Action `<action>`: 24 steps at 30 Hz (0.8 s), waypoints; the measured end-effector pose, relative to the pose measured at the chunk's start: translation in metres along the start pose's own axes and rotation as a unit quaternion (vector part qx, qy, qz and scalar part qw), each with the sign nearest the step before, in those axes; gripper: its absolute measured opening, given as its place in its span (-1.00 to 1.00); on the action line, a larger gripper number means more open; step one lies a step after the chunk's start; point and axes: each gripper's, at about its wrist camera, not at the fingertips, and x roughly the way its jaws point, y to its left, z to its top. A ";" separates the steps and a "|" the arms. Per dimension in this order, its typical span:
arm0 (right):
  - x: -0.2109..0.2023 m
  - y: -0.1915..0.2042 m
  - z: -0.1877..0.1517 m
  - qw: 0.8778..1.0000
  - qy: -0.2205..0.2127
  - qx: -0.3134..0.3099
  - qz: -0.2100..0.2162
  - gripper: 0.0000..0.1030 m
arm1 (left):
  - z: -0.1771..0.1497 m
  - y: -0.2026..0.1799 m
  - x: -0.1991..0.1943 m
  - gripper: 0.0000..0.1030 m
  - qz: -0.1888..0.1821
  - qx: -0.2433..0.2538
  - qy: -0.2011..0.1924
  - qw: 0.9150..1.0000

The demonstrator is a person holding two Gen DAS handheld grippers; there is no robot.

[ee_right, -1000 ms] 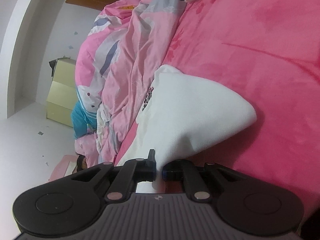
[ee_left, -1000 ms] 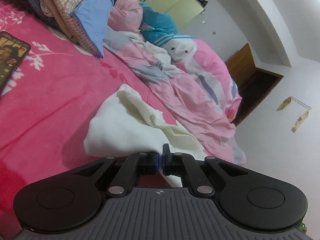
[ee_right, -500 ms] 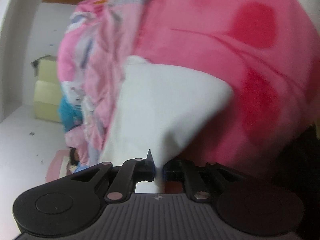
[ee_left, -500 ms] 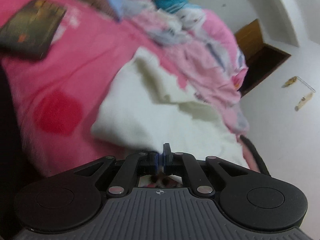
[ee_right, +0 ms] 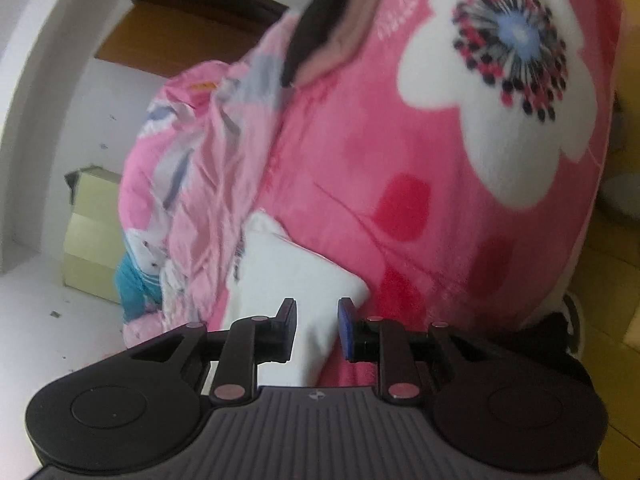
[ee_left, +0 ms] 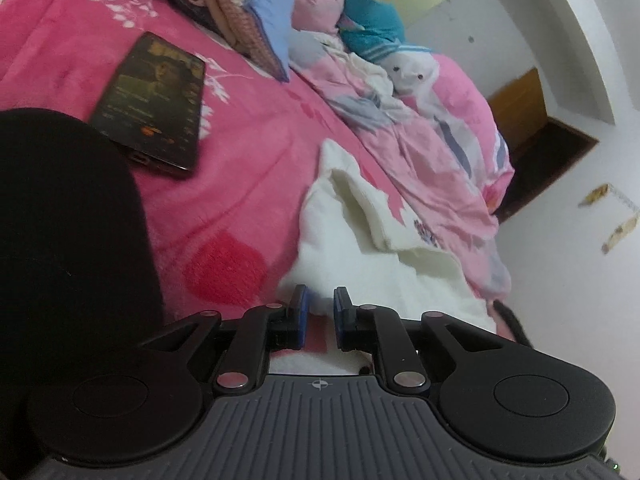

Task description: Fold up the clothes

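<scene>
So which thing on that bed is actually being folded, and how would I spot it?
Find the bright pink blanket with white flowers that covers the bed. Where it meets the crumpled pale pink quilt lies a white garment, partly folded, right in front of both grippers. It is the only plain white cloth there, with a small flower print near one edge.

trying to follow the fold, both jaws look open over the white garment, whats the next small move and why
Probably draw both grippers back clear of the white garment. The left gripper and right gripper have just been opening their jaws, the pads no longer press the cloth, and it lies doubled on the pink blanket, so this fold looks released.
</scene>
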 end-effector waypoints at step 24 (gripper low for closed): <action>0.028 0.050 -0.041 0.993 0.044 -0.111 0.020 -0.53 | 0.037 -0.022 -0.020 -0.81 0.092 0.098 -0.066 0.989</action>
